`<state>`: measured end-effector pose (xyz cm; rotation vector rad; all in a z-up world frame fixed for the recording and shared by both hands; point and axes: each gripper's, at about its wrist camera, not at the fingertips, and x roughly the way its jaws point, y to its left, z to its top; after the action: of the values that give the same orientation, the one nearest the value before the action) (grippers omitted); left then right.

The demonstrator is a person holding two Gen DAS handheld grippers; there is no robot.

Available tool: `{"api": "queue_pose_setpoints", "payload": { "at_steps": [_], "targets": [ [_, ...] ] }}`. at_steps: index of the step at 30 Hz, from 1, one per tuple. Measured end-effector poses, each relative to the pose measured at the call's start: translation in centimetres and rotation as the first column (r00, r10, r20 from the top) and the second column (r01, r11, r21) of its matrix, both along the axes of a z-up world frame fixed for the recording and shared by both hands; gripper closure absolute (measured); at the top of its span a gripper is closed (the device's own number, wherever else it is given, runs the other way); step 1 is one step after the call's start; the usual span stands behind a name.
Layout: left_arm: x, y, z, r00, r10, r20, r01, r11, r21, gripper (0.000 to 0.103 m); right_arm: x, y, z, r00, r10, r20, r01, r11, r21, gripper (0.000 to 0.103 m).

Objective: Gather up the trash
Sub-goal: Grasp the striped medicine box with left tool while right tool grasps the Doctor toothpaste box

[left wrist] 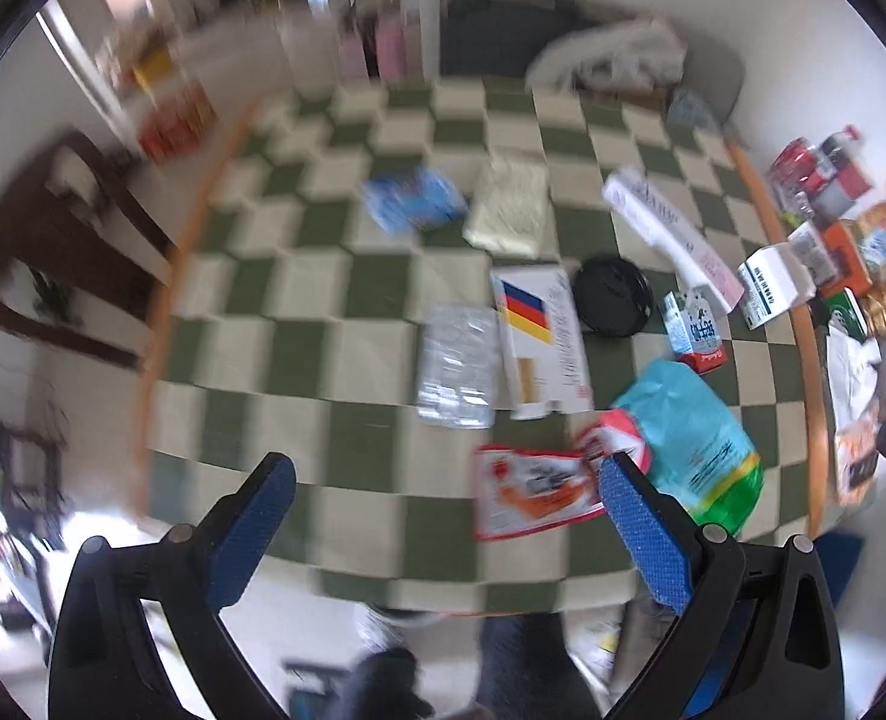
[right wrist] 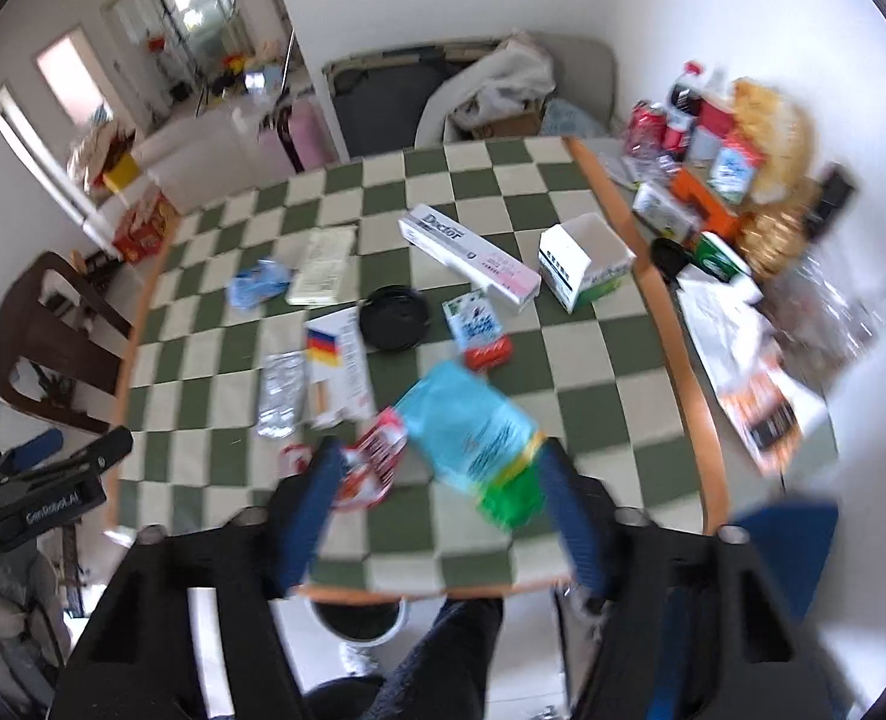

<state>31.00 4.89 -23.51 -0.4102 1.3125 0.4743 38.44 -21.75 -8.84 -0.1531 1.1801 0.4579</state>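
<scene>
Bin under table edge, right wrist view only

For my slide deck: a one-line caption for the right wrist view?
Right gripper, jaws open, above a blue-green bag on the checkered table.

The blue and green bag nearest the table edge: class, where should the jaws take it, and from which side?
Take the blue and green bag at its green near end, coming from above: it lies flat on the table, that end unobstructed.
</scene>
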Motion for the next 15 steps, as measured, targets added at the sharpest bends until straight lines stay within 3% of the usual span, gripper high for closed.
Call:
{"api": "queue_pose_setpoints", "payload": {
  "at_steps": [2, 6, 10, 15],
  "targets": [
    [3.0, -0.2, -3.3, 0.999, 0.019, -0.05, -0.024, 0.996, -0.088, 0.002, 5.1, 1.0, -3.0, 0.999, 0.024, -0.042, -0.025, 0.999, -0.028, 0.038],
    [7.9, -0.8, -9.9, 0.986, 0.042, -0.162, -0.071, 0.981, -0.179, 0.004, 14.7, 3.7, -9.3, 0.988, 0.068, -0.14, -0.083, 0.991, -0.105, 0.035],
    [10.2, -0.8, -13.6, 0.972, 0.071, -0.225, -0.118, 0.973, -0.199, 0.005, 20.3, 6.4, -14.5, 0.968, 0.139, -0.208, -0.175, 0.971, -0.163, 0.031],
    [11.1, -1.0, -15.4, 0.957, 0.062, -0.284, -0.119, 0.974, -0.191, 0.005, 23.8, 10.0, -19.4, 0.934, 0.239, -0.267, -0.301, 0.926, -0.227, 0.02]
  ]
}}
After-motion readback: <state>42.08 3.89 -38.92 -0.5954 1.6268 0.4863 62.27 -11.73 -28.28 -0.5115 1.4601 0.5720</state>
